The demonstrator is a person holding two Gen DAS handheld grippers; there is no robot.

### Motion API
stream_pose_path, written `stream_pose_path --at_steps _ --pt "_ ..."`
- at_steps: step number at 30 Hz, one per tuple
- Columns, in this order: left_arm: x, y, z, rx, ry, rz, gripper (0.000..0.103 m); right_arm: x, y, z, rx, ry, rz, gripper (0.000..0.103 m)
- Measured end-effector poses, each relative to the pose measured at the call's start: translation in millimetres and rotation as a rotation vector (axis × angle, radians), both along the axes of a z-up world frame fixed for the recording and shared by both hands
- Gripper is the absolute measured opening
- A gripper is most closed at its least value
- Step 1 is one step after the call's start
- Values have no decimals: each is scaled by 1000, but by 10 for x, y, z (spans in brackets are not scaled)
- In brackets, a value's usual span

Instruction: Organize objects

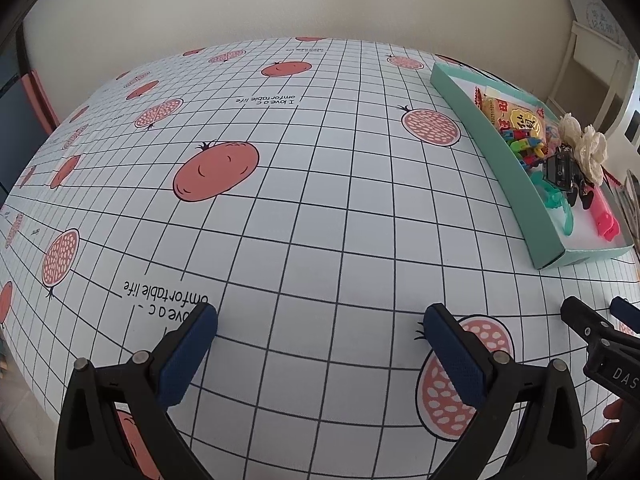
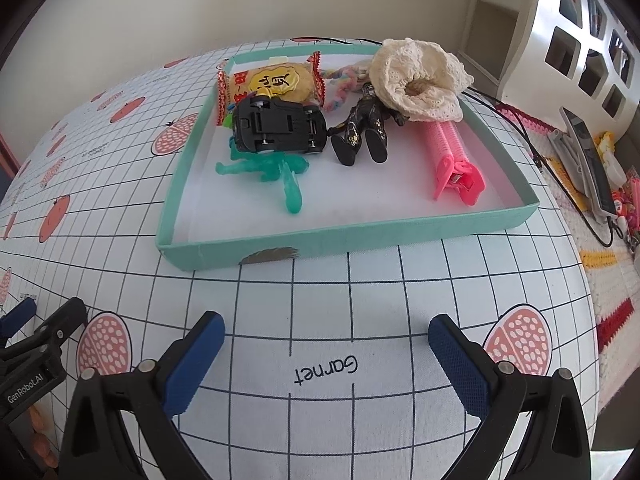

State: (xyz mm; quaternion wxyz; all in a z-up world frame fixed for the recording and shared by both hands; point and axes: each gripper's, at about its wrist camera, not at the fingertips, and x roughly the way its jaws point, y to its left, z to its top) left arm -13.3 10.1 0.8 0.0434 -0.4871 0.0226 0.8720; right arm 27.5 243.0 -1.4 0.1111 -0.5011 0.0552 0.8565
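A shallow teal tray stands on the gridded tablecloth ahead of my right gripper, which is open and holds nothing. In the tray lie a yellow snack packet, an upturned black toy car, a translucent green figure, a black figure, a cream lace scrunchie and a pink hair clip. My left gripper is open over bare cloth, with the same tray far to its right. The right gripper shows at that view's right edge.
The tablecloth carries a grid with red fruit prints. Right of the table a phone on a stand, cables and small colourful items sit on a knitted mat. A white shelf unit stands behind. The wall is close beyond the table's far edge.
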Motion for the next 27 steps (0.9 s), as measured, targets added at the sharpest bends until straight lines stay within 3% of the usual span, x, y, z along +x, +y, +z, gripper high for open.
stream_pose_path --at_steps 27 --pt "57 -25 -24 5 65 11 103 70 22 -4 15 65 8 103"
